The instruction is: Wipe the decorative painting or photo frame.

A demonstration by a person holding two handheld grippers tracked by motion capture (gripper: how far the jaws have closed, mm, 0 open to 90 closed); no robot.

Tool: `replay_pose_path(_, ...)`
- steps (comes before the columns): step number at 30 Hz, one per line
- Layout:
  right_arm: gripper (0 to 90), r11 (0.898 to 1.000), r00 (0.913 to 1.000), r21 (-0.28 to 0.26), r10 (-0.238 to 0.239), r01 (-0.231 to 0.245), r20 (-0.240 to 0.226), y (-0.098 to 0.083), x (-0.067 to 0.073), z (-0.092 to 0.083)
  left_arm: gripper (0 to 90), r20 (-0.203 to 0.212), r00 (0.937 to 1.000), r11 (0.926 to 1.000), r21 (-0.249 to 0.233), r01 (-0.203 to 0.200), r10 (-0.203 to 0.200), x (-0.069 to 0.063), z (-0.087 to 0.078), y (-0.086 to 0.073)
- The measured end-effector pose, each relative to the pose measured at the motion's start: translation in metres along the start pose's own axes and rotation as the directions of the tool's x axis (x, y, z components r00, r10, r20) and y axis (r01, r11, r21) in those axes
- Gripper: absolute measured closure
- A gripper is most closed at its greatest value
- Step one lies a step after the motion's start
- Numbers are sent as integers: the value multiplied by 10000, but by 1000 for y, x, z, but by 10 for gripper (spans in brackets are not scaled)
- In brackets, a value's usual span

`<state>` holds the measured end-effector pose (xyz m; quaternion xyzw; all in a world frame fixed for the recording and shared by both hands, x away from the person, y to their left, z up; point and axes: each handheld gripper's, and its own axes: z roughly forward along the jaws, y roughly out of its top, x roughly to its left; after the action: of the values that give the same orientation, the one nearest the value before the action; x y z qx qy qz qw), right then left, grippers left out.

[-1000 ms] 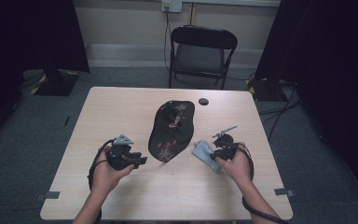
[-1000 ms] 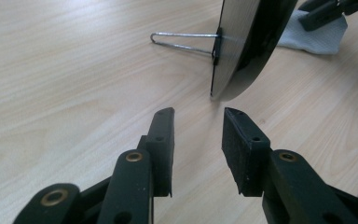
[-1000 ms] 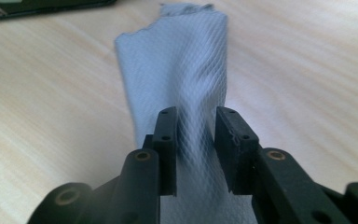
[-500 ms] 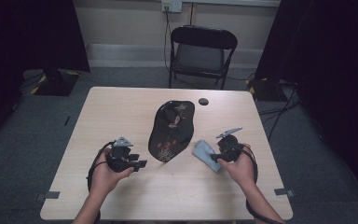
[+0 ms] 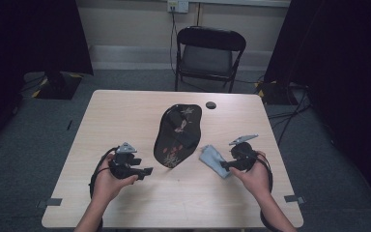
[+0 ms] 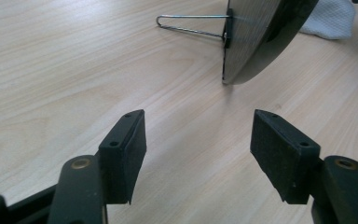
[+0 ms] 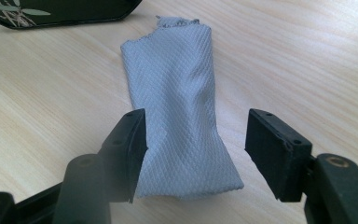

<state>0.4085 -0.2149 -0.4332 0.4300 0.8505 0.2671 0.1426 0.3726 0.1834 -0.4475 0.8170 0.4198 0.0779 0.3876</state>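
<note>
— High view first: what's different from a second ago?

— The right gripper (image 5: 228, 166) has come back toward the person, and the grey cloth (image 5: 214, 161) has come with it. A second ago that cloth lay up close to the black lacquered plate (image 5: 178, 135); now it lies a little clear of the plate's lower right edge. The left gripper (image 5: 145, 171) hasn't budged, nor has the plate.

— Count it all for me, biggest down.

— One wooden table (image 5: 125, 116). One folding chair (image 5: 211, 54) behind it. One plate, propped up on a wire stand (image 6: 191, 25) that you can see from behind in the left gripper view. Two grippers, one per hand. One cloth. One small dark round thing (image 5: 211, 105) near the far edge, maybe a cap; it's too small from here to say.

— And the cloth against the right gripper?

— In the right gripper view the cloth (image 7: 177, 93) lies flat on the table, folded long, running away from the jaws. Its near end sits between them, closer to the left jaw, possibly brushing it. The jaws stand wide apart, holding nothing.

— The left one?

— Spread wide as well, over bare wood, with the back of the plate (image 6: 256, 37) ahead and to the right, well apart from the jaws.
</note>
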Motion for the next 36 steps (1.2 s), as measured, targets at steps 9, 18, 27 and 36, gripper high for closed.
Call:
replay_pose_path(9,341,9999,9998,-129,-79,77,-159,-8,-1,-1,313,-128,9996,9996,-82,258,-259,9,-2,-3)
replay_pose_path(18,316,9995,9997,-300,14,-22,-237,-16,-7,-6,306,-149,9991,9992,40,397,-396,13,-2,-7)
replay_pose_path(27,306,9990,9991,-429,125,-142,-399,-27,-11,-9,298,-215,9971,9973,-65,734,-735,20,-2,-11)
replay_pose_path(36,292,9977,9983,-624,231,-263,-526,-36,-15,-11,290,-341,9967,9971,130,747,-742,29,-3,-15)
